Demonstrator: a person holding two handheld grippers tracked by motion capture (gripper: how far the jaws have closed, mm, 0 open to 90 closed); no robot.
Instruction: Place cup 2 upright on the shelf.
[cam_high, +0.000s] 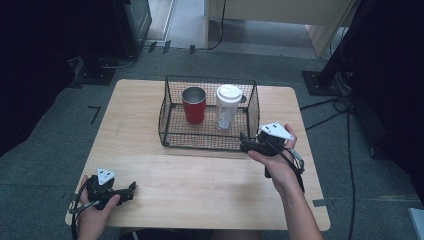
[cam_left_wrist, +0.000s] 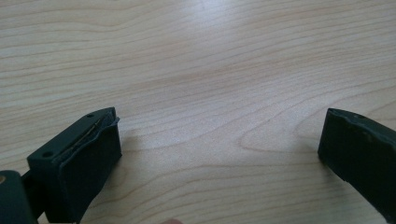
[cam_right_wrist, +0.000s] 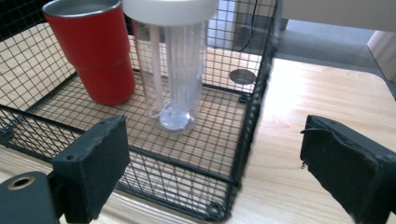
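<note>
While the right gripper (cam_high: 243, 141) hangs at the near right corner of the wire basket (cam_high: 172, 137), its jaws stand apart with nothing between them, and the right gripper view looks past them at the corner post. The likely target is the clear tumbler (cam_high: 228, 106) with a white lid, upright on the basket floor in the right half, just beside the red cup (cam_high: 194, 104) but not visibly touching it. By my reckoning the tumbler is light and stiff, thin plastic with a smooth, somewhat slippery wall, so a firm squeeze might flex it or let it slide. The best hold looks to be across the body just under the lid, where the rim would stop a slip, coming in from above, since the mesh walls bar a side approach. The cup looks like metal, heavier and rigid. The left gripper (cam_high: 131, 188) rests low at the near left of the table (cam_high: 150, 165), its jaws also wide and empty over bare wood. Whether the tumbler holds liquid cannot be told; something pale runs down inside it, perhaps a straw, but it is blurred. The lid's top is cut off in the right gripper view, and whether it is pressed on tight is unclear.
</note>
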